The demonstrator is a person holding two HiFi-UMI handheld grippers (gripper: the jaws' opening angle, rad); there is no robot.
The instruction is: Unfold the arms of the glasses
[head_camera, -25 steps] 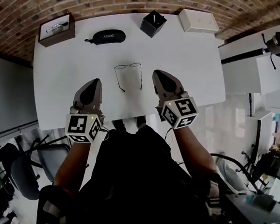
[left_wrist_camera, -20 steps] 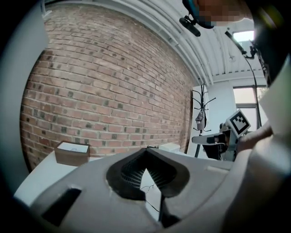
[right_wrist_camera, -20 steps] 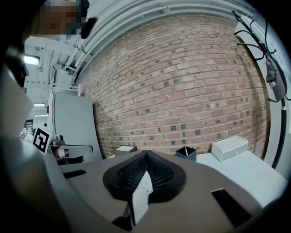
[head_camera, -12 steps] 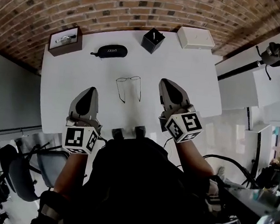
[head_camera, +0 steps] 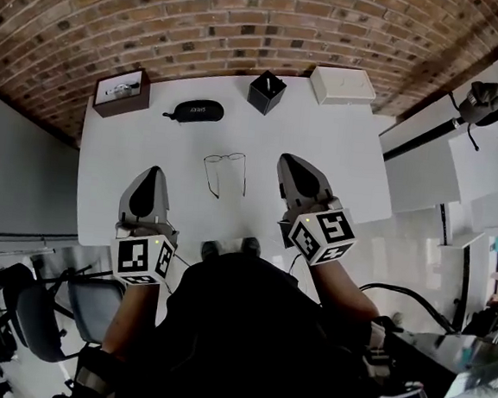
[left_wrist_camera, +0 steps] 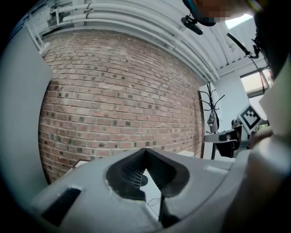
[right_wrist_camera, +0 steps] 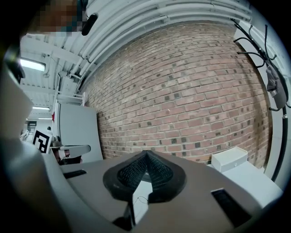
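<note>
Lying on the table between left gripper and right gripper, nearer the right, the glasses point their arms toward the person; both jaws are closed, empty.

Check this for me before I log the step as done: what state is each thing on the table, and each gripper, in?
glasses, both arms unfolded, lying flat, apart from both grippers.
black glasses case, closed.
white box, lid shut.
black square holder, upright, top open.
left gripper, shut, empty.
right gripper, shut, empty.
</note>
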